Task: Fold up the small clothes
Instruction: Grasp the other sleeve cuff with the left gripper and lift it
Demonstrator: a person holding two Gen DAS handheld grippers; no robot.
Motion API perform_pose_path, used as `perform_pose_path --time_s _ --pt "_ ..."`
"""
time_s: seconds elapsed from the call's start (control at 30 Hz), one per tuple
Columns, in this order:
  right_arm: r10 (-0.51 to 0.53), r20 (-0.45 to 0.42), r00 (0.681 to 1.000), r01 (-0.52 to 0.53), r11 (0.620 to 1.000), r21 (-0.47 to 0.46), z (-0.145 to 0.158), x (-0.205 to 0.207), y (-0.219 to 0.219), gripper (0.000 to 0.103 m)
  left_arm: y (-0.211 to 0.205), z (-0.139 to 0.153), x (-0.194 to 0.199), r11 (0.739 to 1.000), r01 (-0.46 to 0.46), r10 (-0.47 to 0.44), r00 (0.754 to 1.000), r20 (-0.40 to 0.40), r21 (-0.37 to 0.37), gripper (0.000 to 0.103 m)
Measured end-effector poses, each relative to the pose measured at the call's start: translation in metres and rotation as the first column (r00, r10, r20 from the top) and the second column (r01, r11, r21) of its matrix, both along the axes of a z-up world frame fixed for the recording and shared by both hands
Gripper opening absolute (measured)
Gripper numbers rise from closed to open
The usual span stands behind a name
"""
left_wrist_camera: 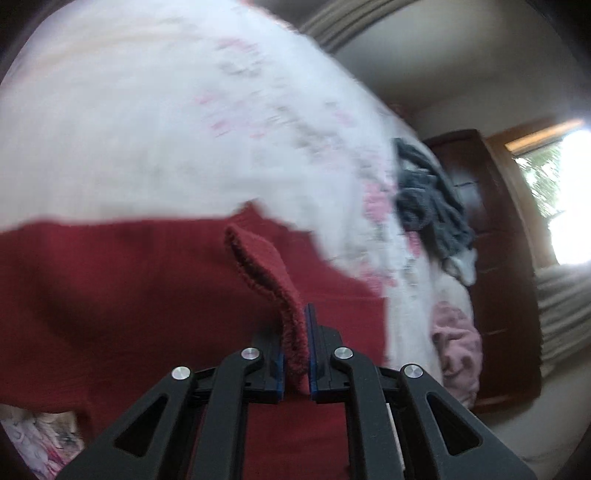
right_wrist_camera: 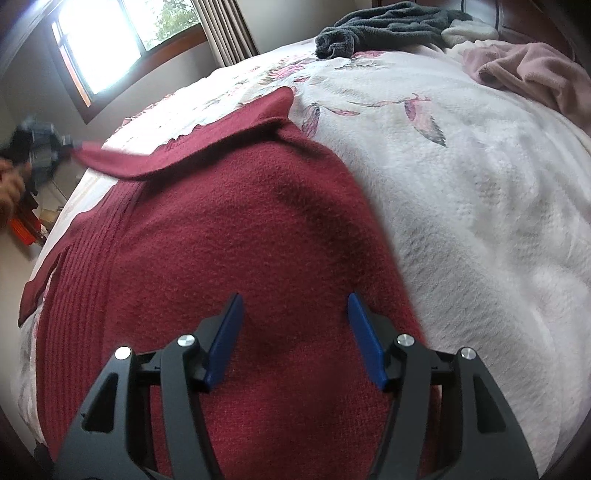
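A dark red knit garment (right_wrist_camera: 236,229) lies spread on a white floral bedspread (right_wrist_camera: 461,177). In the left wrist view my left gripper (left_wrist_camera: 295,332) is shut on a raised edge of the red garment (left_wrist_camera: 266,266), which stands up between the blue pads. The right wrist view shows that same left gripper (right_wrist_camera: 70,142) at the far left, pulling a strip of the cloth out sideways. My right gripper (right_wrist_camera: 295,332) hovers open just above the garment's near part, nothing between its blue fingers (right_wrist_camera: 225,339).
A dark grey fleece garment (right_wrist_camera: 384,26) and a dusty pink one (right_wrist_camera: 532,74) lie at the far side of the bed, by a dark wooden headboard (left_wrist_camera: 491,236). A window (right_wrist_camera: 99,40) with curtains is beyond the bed. A person's hand (right_wrist_camera: 9,184) shows at the left edge.
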State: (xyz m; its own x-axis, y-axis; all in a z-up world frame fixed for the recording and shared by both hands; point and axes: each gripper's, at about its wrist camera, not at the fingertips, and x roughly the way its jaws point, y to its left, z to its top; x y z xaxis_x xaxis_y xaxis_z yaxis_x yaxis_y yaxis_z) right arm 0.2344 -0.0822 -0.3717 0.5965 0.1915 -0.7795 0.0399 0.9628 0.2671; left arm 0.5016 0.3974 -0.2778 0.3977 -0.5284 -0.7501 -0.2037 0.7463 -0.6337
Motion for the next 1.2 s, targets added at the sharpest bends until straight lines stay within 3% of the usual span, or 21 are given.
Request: perform_pose_path --time_s 0.1,0.13,0.17,0.23,0.3,0.37,0.43,0.53,0.63,0.73,0.83,0.9,1.0,1.1,1.17,1.2 --pt "0.005 -0.001 1.0 -0.005 1.0 -0.007 0.0 0.001 0.0 0.06 0.017 -0.042 -0.008 0.999 -0.029 0.031 0.996 -0.08 0.019 0.009" --pt "0.006 -0.002 1.0 -0.006 1.0 -0.01 0.0 0.001 0.001 0.06 0.021 -0.058 -0.012 0.996 -0.056 0.064 0.991 -0.12 0.065 0.01" --pt "0.007 -0.002 1.0 -0.007 1.0 -0.012 0.0 0.001 0.002 0.061 0.026 -0.064 -0.015 0.991 -0.086 0.1 0.985 -0.138 0.1 0.019" --pt "0.009 -0.003 1.0 -0.009 1.0 -0.013 0.0 0.002 0.001 0.061 0.039 -0.059 -0.025 0.972 -0.182 0.2 0.973 -0.117 0.147 0.022" --pt "0.008 -0.003 1.0 -0.008 1.0 -0.013 0.0 0.002 0.001 0.061 0.039 -0.039 -0.034 0.969 -0.222 0.226 0.974 -0.028 0.104 0.038" --pt "0.01 -0.003 1.0 -0.01 1.0 -0.017 0.0 0.003 0.002 0.062 0.026 -0.023 -0.035 0.981 -0.195 0.195 0.98 0.039 0.008 0.044" --pt "0.011 -0.002 1.0 -0.011 1.0 -0.022 0.0 0.003 0.003 0.062 0.008 -0.028 -0.027 0.987 -0.138 0.141 0.989 0.033 -0.085 0.045" --pt "0.009 -0.002 1.0 -0.009 1.0 -0.021 0.0 0.003 0.004 0.062 -0.009 -0.053 -0.014 0.993 -0.11 0.109 0.994 -0.027 -0.047 0.045" --pt "0.012 -0.005 1.0 -0.012 1.0 -0.024 -0.001 0.002 0.004 0.062 0.008 -0.08 -0.018 0.984 -0.179 0.178 0.98 -0.093 -0.004 0.039" --pt "0.018 -0.008 1.0 -0.018 0.999 -0.028 -0.002 0.003 0.004 0.063 0.033 -0.077 -0.034 0.971 -0.237 0.234 0.968 -0.091 -0.02 0.034" --pt "0.022 -0.009 1.0 -0.022 0.999 -0.039 -0.002 0.004 0.006 0.065 0.07 -0.057 -0.062 0.956 -0.295 0.294 0.954 -0.061 0.001 0.045" --pt "0.026 -0.011 1.0 -0.026 0.998 -0.049 -0.002 0.004 0.007 0.065 0.11 -0.04 -0.089 0.933 -0.358 0.358 0.934 -0.021 -0.03 0.053" --pt "0.031 -0.016 0.999 -0.032 0.997 -0.063 -0.002 0.005 0.01 0.066 0.172 -0.019 -0.143 0.872 -0.489 0.49 0.872 0.021 -0.03 0.064" --pt "0.036 -0.021 0.999 -0.038 0.996 -0.082 -0.002 0.004 0.012 0.067 0.249 -0.009 -0.208 0.776 -0.631 0.63 0.775 0.049 -0.013 0.066" --pt "0.039 -0.025 0.999 -0.042 0.995 -0.096 -0.002 0.004 0.014 0.068 0.298 -0.01 -0.253 0.689 -0.724 0.723 0.689 0.051 0.027 0.066" --pt "0.042 -0.028 0.999 -0.045 0.994 -0.105 -0.002 0.005 0.015 0.068 0.311 -0.011 -0.266 0.659 -0.751 0.75 0.66 0.047 0.035 0.067"
